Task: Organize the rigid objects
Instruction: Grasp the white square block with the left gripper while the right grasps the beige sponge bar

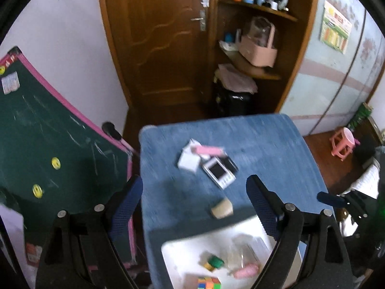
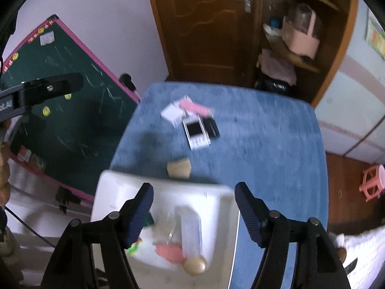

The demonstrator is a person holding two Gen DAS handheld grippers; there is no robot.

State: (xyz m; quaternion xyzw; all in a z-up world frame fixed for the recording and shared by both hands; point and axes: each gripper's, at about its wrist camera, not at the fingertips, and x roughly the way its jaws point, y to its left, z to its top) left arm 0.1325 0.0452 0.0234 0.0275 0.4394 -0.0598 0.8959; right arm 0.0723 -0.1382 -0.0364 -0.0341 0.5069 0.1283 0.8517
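A blue-covered table [image 1: 264, 139] [image 2: 264, 132] holds a white tray [image 1: 182, 252] [image 2: 216, 200] at its near edge. In the tray lie a colour cube [image 1: 208, 283], a green-yellow toy [image 1: 213, 262], a pink item [image 1: 245, 271] [image 2: 168, 251], a clear tube [image 2: 191, 231] and a tan ball [image 2: 195, 265]. Beyond the tray stand a tan cup [image 1: 222, 208] [image 2: 179, 167], a white phone-like device [image 1: 219, 172] [image 2: 197, 132], a white box [image 1: 190, 160] [image 2: 172, 112] and a pink bar [image 1: 208, 150] [image 2: 196, 107]. My left gripper [image 1: 195, 192] and right gripper [image 2: 193, 197] are open and empty above the tray.
A green chalkboard with pink frame [image 1: 48, 144] [image 2: 72, 96] leans left of the table. A brown door [image 1: 163, 36] and shelves with a pink basket [image 1: 258, 50] stand behind. A pink stool [image 1: 343, 144] [image 2: 373, 183] sits on the floor at right.
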